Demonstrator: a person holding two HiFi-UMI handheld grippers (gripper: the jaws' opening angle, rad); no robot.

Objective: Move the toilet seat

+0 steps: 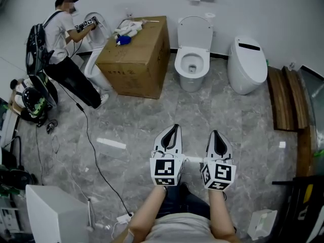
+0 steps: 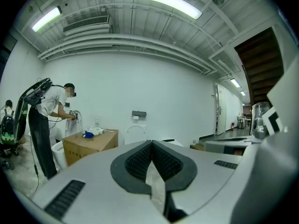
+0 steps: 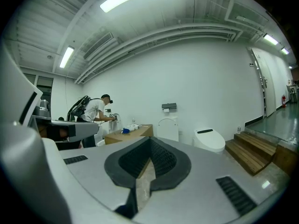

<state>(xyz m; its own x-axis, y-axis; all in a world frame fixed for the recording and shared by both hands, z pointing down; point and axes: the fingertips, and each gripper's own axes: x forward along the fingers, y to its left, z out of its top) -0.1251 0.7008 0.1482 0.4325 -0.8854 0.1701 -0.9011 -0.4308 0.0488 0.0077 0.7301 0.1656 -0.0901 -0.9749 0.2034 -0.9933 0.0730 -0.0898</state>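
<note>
A white toilet stands against the far wall with its seat and lid raised upright; its lid also shows in the right gripper view. My left gripper and right gripper hover side by side over the marble floor, well short of the toilet. Both are shut with nothing between the jaws. In the left gripper view the closed left gripper points level toward the far wall, where the toilet lid shows.
A large cardboard box with white items on top sits left of the toilet. A closed smart toilet stands to its right. Wooden steps lie at far right. A person works at another toilet at far left. Cables trail across the floor.
</note>
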